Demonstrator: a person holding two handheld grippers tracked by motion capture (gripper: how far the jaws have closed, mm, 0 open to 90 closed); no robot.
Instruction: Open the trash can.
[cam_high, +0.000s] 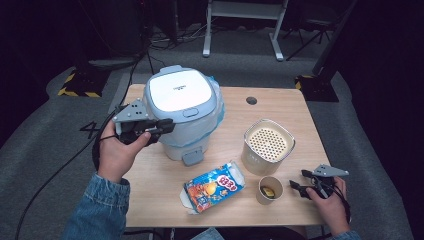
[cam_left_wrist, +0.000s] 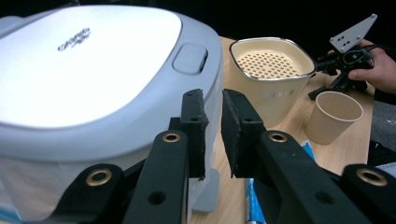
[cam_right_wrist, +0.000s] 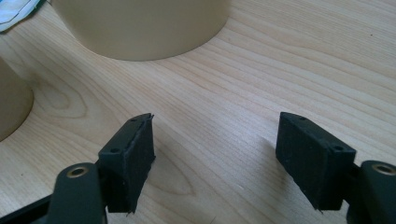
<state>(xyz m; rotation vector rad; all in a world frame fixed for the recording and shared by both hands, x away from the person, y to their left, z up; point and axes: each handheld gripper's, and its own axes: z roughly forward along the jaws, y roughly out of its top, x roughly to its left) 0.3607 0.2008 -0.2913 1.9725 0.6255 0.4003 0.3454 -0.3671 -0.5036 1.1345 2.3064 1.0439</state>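
Grey brand print on white lid (cam_left_wrist: 74, 60) of bin (cam_high: 183, 112), near lid's far edge; letters too blurred to read. Bright printed lettering on snack pack (cam_high: 214, 186) near table's front edge, also unreadable. No other text, numbers or signs legible.

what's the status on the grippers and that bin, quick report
Left gripper nearly shut, empty, beside the lidded bin. Right gripper open, low over the table. Nothing in the way.
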